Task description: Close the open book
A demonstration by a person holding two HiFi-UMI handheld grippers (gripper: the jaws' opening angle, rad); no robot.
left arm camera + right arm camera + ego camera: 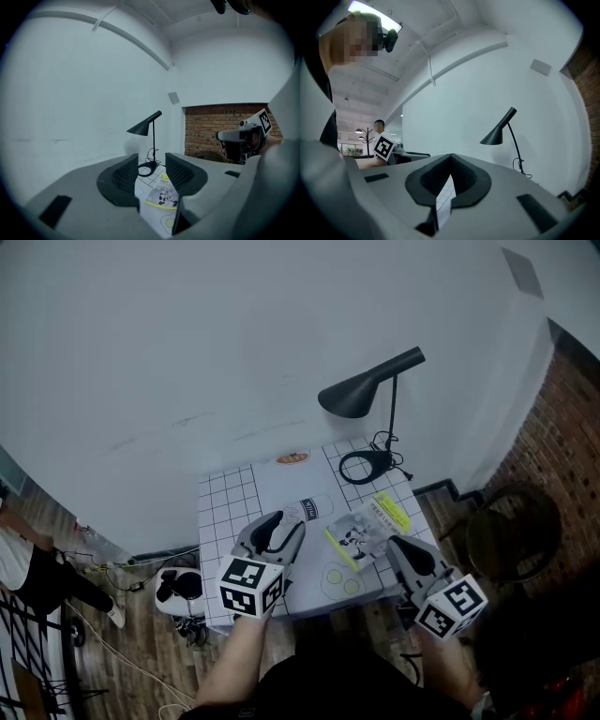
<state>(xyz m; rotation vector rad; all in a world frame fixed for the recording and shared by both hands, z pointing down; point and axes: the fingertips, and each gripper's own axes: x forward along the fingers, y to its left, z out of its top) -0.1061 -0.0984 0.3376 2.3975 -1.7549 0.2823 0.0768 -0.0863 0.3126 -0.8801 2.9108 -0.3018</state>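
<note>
The book [364,532] lies flat on the right half of the white grid table [225,498], its cover with a black-and-white drawing and yellow-green edges facing up; it looks closed. My left gripper [281,526] hovers above the table left of the book, jaws open and empty. In the left gripper view the book [163,197] shows through the gap between the open jaws of the left gripper [152,161]. My right gripper [400,544] hangs over the book's near right corner. The right gripper view shows the right gripper [450,158] held about level, its tips meeting on nothing.
A black desk lamp [370,390] stands at the table's far right, with its ring base and cable [367,465]. A small orange oval [292,457] lies at the far edge. A dark chair [511,532] and brick wall are to the right. Things lie on the floor [178,587] at left.
</note>
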